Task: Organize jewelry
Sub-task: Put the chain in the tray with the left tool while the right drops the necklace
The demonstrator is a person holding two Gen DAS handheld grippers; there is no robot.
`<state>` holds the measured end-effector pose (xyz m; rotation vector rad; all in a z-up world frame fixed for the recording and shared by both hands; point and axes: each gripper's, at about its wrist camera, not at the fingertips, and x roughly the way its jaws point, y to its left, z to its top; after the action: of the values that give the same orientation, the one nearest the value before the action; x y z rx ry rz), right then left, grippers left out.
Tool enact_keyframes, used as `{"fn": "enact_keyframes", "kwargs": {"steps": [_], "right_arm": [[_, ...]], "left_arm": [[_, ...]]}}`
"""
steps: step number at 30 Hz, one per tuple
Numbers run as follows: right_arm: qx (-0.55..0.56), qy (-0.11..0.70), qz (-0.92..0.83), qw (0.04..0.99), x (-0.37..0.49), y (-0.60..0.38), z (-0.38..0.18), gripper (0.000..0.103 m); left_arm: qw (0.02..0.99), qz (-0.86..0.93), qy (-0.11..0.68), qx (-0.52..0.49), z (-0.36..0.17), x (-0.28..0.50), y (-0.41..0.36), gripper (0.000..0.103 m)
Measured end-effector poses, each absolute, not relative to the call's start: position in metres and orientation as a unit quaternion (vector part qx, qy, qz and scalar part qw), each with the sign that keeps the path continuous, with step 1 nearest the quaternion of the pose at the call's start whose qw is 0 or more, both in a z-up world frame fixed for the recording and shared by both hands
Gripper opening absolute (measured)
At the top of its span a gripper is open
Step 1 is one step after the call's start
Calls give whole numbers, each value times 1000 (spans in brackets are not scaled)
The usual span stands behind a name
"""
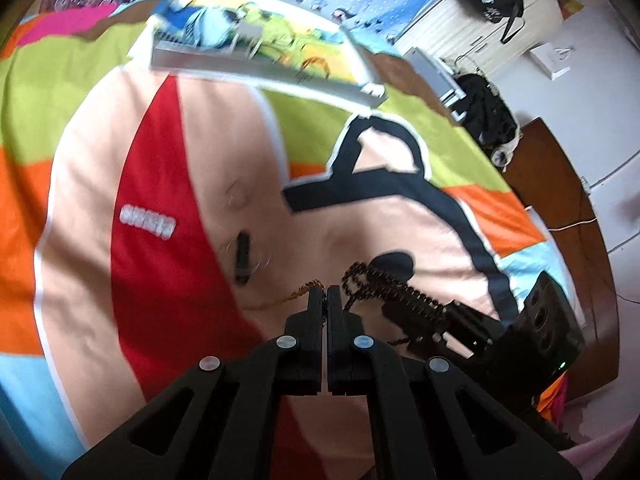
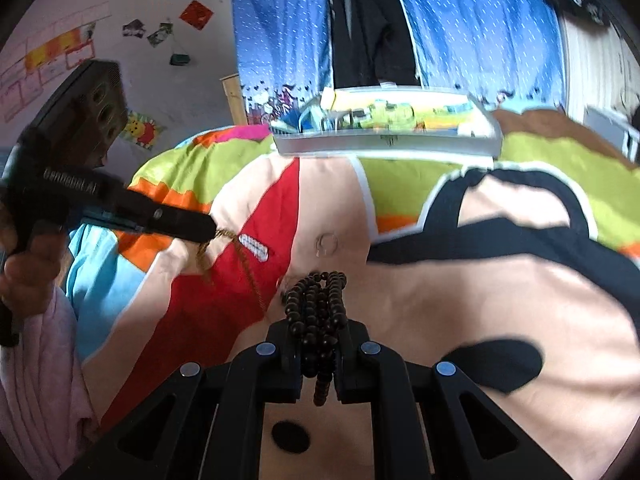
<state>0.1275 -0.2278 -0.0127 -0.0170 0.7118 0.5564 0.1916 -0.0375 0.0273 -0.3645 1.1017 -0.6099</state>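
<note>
Left jaws: the left gripper (image 1: 325,293) is pressed nearly together, pinching a thin gold chain (image 1: 304,290) at its tips, low centre of the left wrist view.
Right jaws: the right gripper (image 2: 318,338) is clamped on a bunch of dark bead strands (image 2: 318,304) that spill over and hang between the jaws, lower centre of the right wrist view.
Bed: a bedspread (image 1: 192,152) in red, peach, lime, orange and navy patches.
Tray: a white organizer tray (image 2: 384,142) lies on the bed, upper centre of that view.
Other pieces: a white rectangular clip (image 1: 147,221), a dark bar (image 1: 243,257) and a clear ring (image 2: 326,243) lie on the bedspread.
Room: blue dotted curtain (image 2: 472,20) behind the bed.
</note>
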Motion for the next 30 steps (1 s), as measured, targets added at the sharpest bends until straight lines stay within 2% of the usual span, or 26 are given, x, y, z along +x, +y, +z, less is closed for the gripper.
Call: {"fn": "enact_keyframes", "kwargs": {"steps": [13, 19, 23, 30], "right_arm": [[-20, 281, 283, 917, 230, -241, 50, 11], [-9, 244, 281, 928, 296, -247, 83, 11], [-5, 245, 267, 932, 341, -249, 79, 11], [29, 272, 239, 932, 395, -267, 48, 11]], "left_arm": [[820, -302, 464, -143, 88, 276, -65, 0], [842, -316, 411, -152, 121, 330, -75, 0], [859, -315, 375, -152, 126, 366, -85, 0], [866, -289, 369, -175, 95, 424, -92, 0]]}}
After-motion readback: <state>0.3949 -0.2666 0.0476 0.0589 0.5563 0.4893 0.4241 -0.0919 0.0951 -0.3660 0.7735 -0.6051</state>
